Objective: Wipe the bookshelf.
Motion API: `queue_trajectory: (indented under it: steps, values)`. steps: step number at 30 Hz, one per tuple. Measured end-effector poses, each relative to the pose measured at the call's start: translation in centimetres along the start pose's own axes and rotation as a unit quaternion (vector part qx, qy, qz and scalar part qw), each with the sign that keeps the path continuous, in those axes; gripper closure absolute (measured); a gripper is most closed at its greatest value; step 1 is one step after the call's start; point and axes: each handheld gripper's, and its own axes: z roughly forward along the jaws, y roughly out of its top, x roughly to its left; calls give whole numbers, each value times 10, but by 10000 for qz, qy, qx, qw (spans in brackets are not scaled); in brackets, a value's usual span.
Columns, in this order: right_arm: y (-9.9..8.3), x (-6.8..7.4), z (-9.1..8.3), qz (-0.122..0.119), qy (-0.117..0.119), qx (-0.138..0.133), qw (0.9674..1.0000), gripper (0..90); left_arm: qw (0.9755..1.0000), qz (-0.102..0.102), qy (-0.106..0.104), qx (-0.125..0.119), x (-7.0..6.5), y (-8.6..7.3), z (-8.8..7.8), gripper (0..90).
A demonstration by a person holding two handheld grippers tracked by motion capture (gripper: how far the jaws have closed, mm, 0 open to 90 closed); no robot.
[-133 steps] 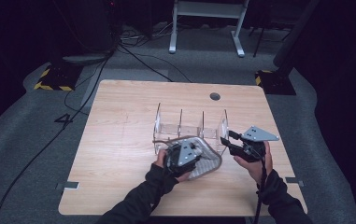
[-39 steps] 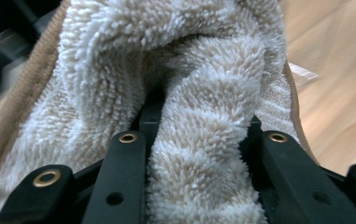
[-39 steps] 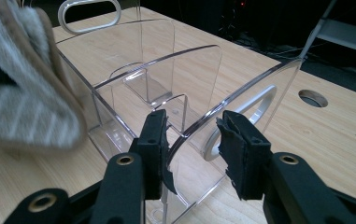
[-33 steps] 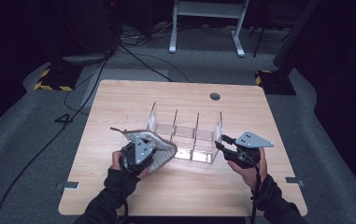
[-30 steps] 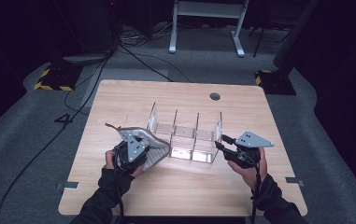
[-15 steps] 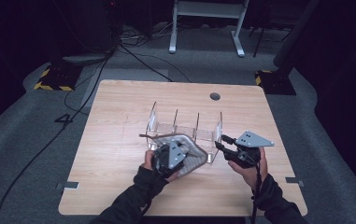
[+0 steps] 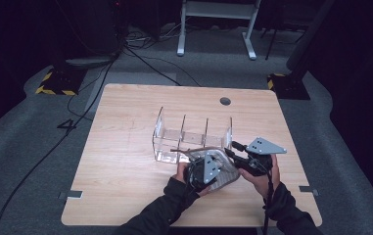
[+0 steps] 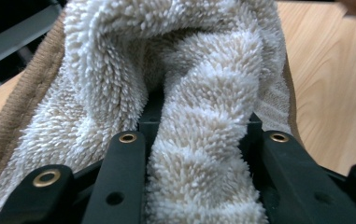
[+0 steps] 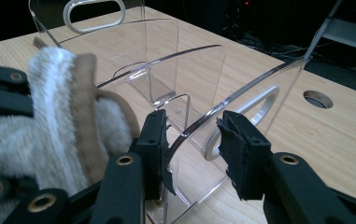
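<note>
Carried rightward since earlier, the left gripper (image 7: 208, 169) clamps a fleecy slipper (image 8: 203, 107) at the organizer's (image 7: 194, 137) five o'clock; right gripper (image 9: 192, 140) jaws straddle its end wall, grip unclear.

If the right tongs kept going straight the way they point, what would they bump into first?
Probably the clear plastic organizer. In the right gripper view, the right tongs already straddle the edge of its end wall, so they'd push against that wall.
</note>
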Motion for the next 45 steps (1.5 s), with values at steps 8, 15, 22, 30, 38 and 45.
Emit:
queue_trajectory:
  steps: [8, 15, 22, 30, 38, 45]
  values:
    - [0, -1, 0, 9, 20, 9, 10000, 618, 9969, -119, 655, 416, 46, -35, -43, 662]
    - [1, -1, 0, 7, 22, 21, 10000, 619, 9872, -593, 1349, 616, 94, -72, -86, 660]
    - [1, 0, 0, 1, 26, 28, 10000, 618, 9843, -821, 1475, 522, 110, -81, -96, 660]
    - [1, -1, 0, -17, 38, 38, 10000, 618, 9939, -524, 913, 313, 78, -57, -70, 659]
    - [2, 1, 0, -20, 60, 42, 10000, 617, 9994, -118, 281, 174, 35, -25, -35, 659]
    - [2, 2, 1, -42, 98, 50, 9999, 617, 9996, 136, -265, -10, -7, 3, 1, 661]
